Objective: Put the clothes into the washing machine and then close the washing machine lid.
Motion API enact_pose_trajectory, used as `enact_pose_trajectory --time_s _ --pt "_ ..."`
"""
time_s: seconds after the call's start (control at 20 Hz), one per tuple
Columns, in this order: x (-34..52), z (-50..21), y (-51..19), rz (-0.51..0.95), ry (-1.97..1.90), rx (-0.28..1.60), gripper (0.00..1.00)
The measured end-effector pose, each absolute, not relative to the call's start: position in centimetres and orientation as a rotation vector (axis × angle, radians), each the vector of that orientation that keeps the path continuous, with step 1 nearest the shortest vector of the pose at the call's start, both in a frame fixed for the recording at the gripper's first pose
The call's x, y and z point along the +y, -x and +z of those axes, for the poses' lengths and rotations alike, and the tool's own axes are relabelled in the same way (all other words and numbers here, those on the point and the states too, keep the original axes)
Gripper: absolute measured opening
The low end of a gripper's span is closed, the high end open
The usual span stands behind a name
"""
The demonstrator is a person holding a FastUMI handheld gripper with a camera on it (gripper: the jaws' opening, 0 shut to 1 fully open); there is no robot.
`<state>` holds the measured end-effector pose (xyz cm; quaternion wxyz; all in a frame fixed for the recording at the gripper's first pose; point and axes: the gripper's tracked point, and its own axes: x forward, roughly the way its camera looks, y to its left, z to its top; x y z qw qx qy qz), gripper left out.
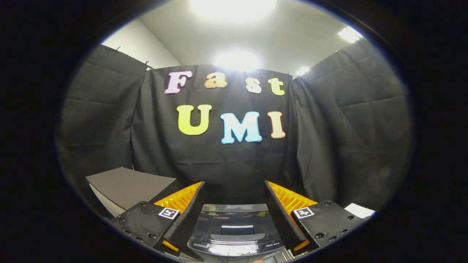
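1. The black cloth booth wall (234, 160) hangs in creased panels behind everything, rising to a white ceiling (292, 40) with several bright lights.
2. A grey, flat-topped box with a white side (128, 186) stands to the left, beyond the left finger and close to the cloth.
3. The small toy-like washing machine with a glossy dark lid and a pale grey front control strip (236, 228) sits between the two fingers, low and just ahead of them. Its lid lies flat and closed, mirroring the lights above. A row of tiny buttons runs along the front strip; their markings are too small to make out.
4. The gripper (234, 213) holds its two black fingers with orange ribbed inner pads (181, 199) spread wide apart, one on each side of the washing machine. Nothing is held between them, and neither finger clearly touches the machine.
5. Each finger carries a small square black-and-white marker (168, 213) on its upper face.
6. A white flat piece (360, 210) shows beyond the right finger; what it is cannot be told.
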<state>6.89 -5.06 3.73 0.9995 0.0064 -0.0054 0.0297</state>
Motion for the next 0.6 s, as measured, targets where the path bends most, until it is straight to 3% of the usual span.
enact_pose_trajectory --time_s 0.6 --pt "-4.9 5.0 -4.0 0.067 -0.033 -0.039 0.97"
